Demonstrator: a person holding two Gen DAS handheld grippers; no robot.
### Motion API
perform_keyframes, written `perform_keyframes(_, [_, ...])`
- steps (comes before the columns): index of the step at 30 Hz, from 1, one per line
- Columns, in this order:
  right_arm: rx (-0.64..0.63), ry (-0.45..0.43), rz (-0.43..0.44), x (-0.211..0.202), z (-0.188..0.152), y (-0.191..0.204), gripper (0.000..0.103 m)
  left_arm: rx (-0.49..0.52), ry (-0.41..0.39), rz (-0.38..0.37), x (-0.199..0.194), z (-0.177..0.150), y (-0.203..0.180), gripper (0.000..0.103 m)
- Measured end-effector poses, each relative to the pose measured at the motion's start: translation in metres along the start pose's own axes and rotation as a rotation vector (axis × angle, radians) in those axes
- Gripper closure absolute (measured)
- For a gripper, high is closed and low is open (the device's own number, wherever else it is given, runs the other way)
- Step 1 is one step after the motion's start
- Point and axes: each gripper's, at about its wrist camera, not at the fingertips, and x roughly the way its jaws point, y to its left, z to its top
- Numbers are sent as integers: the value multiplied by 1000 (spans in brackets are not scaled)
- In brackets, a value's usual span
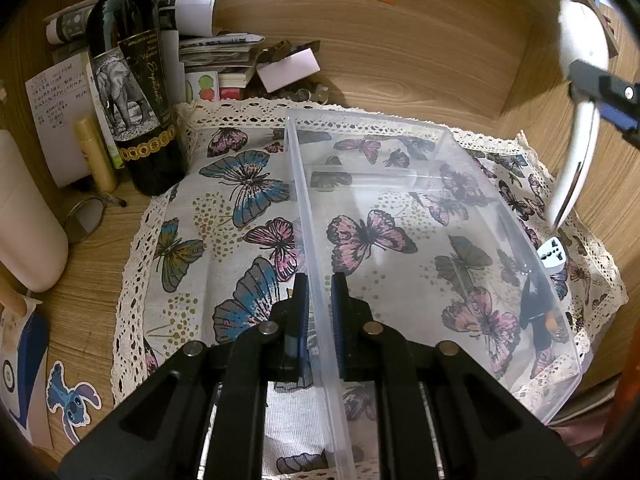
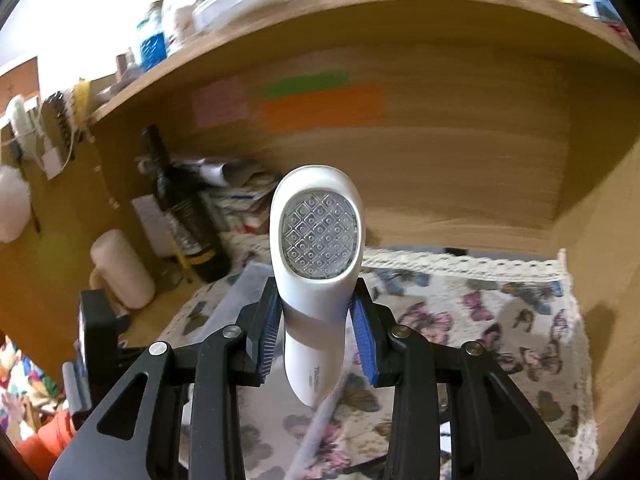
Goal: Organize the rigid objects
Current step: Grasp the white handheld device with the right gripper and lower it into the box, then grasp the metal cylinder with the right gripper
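A clear plastic bin (image 1: 424, 184) rests on the butterfly cloth (image 1: 224, 216). My left gripper (image 1: 320, 300) is shut on the bin's left wall, one pad on each side of it. In the right wrist view my right gripper (image 2: 316, 312) is shut on the handle of a white handheld device (image 2: 318, 240) with a round clear studded face, held up in the air above the cloth (image 2: 480, 320). The same white device (image 1: 576, 112) shows at the upper right of the left wrist view, above the bin's right side. A white plug adapter (image 1: 554, 258) lies just outside the bin's right wall.
A dark wine bottle (image 1: 132, 92), a gold tube (image 1: 96, 156), papers and small clutter (image 1: 224, 52) stand at the back left. A cream cylinder (image 1: 28, 216) lies left. Wooden walls (image 1: 400, 52) enclose the desk nook, with coloured notes (image 2: 320, 104) on the back panel.
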Motion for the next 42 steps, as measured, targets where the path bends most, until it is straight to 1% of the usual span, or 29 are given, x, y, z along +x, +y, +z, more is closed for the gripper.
perform_keyframes(6, [-8, 113, 45, 37, -16, 12, 72, 0, -2, -1, 0, 0, 0, 92])
perform_keyframes(12, [-21, 230, 46, 74, -36, 17, 72, 3, -2, -2, 0, 0, 1, 92])
perform_keyframes(18, [-41, 305, 34, 95, -40, 19, 72, 5, -2, -2, 0, 0, 1, 92])
perform_keyframes(22, [-61, 328, 21, 100, -42, 21, 71, 6, -3, -3, 0, 0, 1, 91])
perform_keyframes(23, [-63, 330, 19, 101, -42, 20, 68, 5, -3, -2, 0, 0, 1, 91])
perform_keyframes(25, [-63, 320, 6, 99, -41, 20, 68, 7, -4, -1, 0, 0, 1, 91])
perform_keyframes(30, [-68, 251, 7, 80, -30, 19, 66, 7, -6, 0, 0, 0, 0, 91])
perform_keyframes(32, [-68, 223, -4, 70, -26, 17, 63, 6, -6, -1, 0, 0, 0, 91])
perform_keyframes(35, [-58, 171, -39, 53, -19, 11, 56, 7, -5, -1, 0, 0, 0, 91])
perform_keyframes(39, [-40, 124, -103, 32, -12, -6, 54, 10, -7, 0, 0, -1, 0, 91])
perform_keyframes(42, [-15, 111, -157, 20, -11, -25, 52, 9, -7, 0, 0, -1, 0, 91])
